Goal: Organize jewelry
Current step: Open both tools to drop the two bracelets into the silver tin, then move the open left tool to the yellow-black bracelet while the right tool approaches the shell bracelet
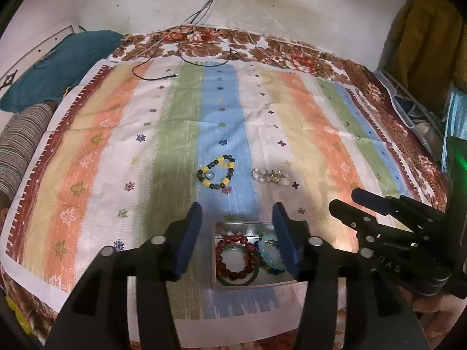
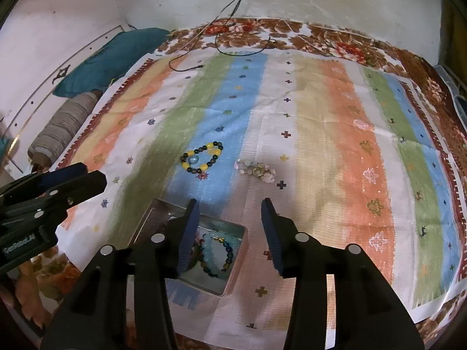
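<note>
Covering the bed, a striped cloth (image 1: 163,122) bears an open box (image 1: 233,227) of bracelets; left gripper (image 1: 238,233) and right gripper (image 2: 230,230) both released, empty.

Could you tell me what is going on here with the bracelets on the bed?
A person holds two grippers over a striped cloth, sorting jewelry into a small box. The box already holds a red bead bracelet, a green bangle and blue bead bracelets. The left gripper and right gripper are both open and empty above it. A yellow and dark bead bracelet and a pale bracelet remain on the cloth.
</note>
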A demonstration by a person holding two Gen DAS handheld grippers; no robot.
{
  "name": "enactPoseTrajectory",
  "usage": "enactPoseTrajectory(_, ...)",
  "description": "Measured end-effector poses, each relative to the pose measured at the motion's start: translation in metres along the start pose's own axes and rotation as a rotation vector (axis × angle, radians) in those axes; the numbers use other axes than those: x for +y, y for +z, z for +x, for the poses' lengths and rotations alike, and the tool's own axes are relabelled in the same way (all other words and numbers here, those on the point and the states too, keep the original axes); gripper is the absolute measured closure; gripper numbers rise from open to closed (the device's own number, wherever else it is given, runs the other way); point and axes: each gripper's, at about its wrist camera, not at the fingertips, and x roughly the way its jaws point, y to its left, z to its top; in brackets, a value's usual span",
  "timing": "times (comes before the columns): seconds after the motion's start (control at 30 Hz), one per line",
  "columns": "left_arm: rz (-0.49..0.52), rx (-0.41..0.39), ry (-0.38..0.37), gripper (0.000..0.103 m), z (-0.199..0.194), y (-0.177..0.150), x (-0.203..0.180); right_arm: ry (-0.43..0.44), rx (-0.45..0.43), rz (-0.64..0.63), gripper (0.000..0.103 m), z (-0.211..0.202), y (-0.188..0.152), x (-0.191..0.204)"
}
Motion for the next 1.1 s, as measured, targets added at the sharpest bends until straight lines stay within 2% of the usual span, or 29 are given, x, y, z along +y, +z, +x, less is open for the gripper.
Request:
enactPoseTrajectory(0.13, 0.001, 0.009, 0.019, 0.039, 0.005, 0.003, 0.002, -0.017, 0.008, 0.002, 0.048, 0.003, 0.002, -0.004)
enactPoseTrajectory(0.23, -0.013, 0.015, 0.033, 0.028, 0.009, 0.007, 0.007, -0.023, 0.017, 0.003, 0.042, 0.007, 0.003, -0.006)
enactPoseTrajectory(0.33, -0.032, 0.024, 0.045, 0.022, 0.014, 0.012, 0.013, -0.033, 0.034, 0.001, 0.038, 0.013, 0.005, -0.007)
enactPoseTrajectory(0.67, 0.004, 0.068, 0.121, 0.019, 0.044, 0.033, 0.021, -0.071, 0.096, -0.019, 0.034, 0.042, 0.015, -0.008)
enactPoseTrajectory(1.1, -0.008, 0.137, 0.147, 0.019, 0.085, 0.05, 0.035, -0.119, 0.147, -0.008, 0.034, 0.081, 0.031, -0.018)
